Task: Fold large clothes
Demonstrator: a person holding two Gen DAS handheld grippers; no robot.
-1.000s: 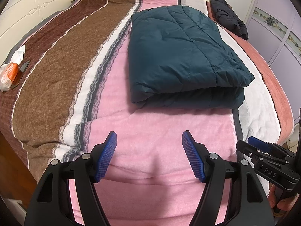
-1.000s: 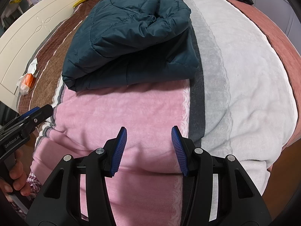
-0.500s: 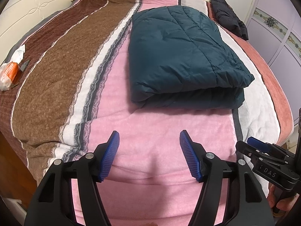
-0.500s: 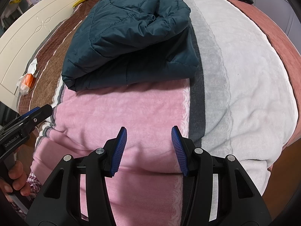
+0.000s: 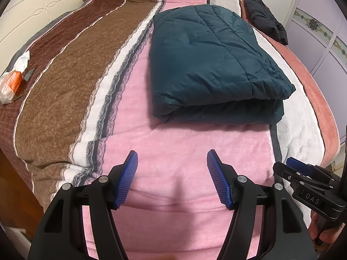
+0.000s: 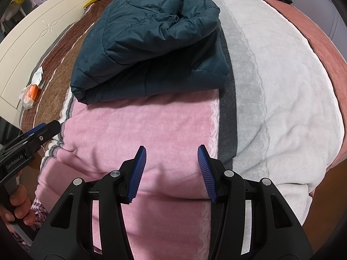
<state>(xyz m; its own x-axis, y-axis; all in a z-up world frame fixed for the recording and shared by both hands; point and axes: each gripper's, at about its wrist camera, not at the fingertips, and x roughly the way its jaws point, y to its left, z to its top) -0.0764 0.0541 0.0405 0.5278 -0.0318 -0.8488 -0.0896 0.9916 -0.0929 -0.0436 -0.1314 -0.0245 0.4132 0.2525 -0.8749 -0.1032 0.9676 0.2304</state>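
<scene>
The teal jacket (image 5: 212,65) lies folded; both grippers, left (image 5: 171,177) and right (image 6: 171,171), hang apart and empty short of it, so its puffy top layer may spring open.

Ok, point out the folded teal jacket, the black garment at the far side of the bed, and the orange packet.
folded teal jacket (image 5: 208,56), left wrist view, middle of its quilted top layer.
black garment (image 5: 265,20), left wrist view, middle of the bundle.
orange packet (image 5: 13,82), left wrist view, its orange printed face.

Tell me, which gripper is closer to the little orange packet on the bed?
Left. The left gripper hangs over the pink stripe, with the orange packet off to its left; the right gripper sits farther right, near the grey stripe.
</scene>
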